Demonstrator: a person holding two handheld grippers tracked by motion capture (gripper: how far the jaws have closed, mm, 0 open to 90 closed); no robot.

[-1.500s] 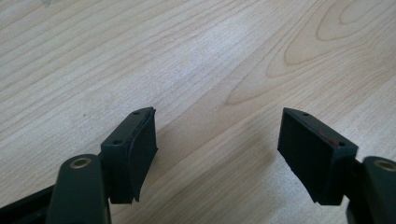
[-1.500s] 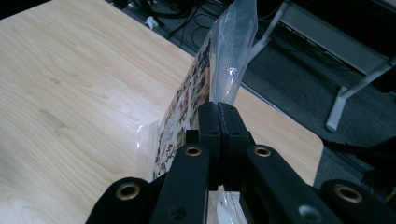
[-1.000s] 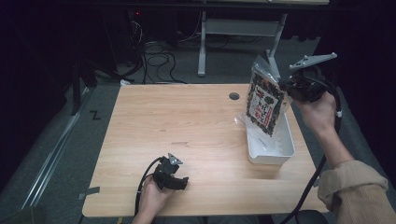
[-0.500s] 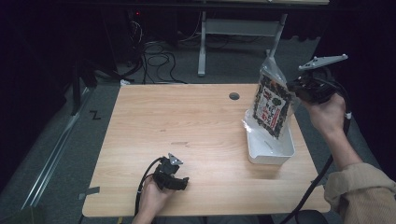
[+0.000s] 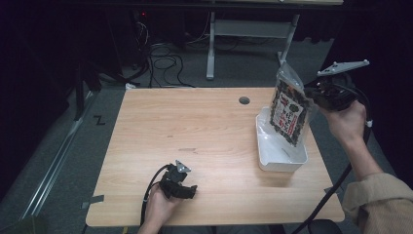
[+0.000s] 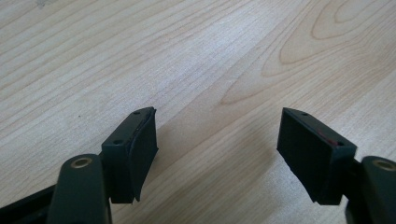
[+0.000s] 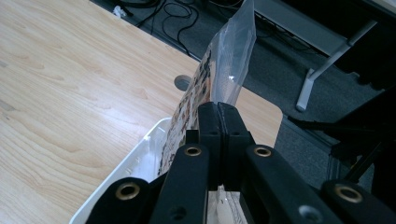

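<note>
Our right gripper (image 5: 311, 93) is clamped on the edge of a glossy, crinkled plastic snack pouch (image 5: 290, 109), hanging upright above the smooth white rectangular tray (image 5: 282, 157), long axis near vertical, clear top uppermost. Our left gripper (image 6: 217, 149), jaws apart and holding nothing, rests on the pale woodgrain table (image 5: 195, 126).

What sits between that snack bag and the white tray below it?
Nothing visible does. The right gripper holds the snack bag up by its top edge over the white tray, and the tray's floor under the bag looks bare.
</note>
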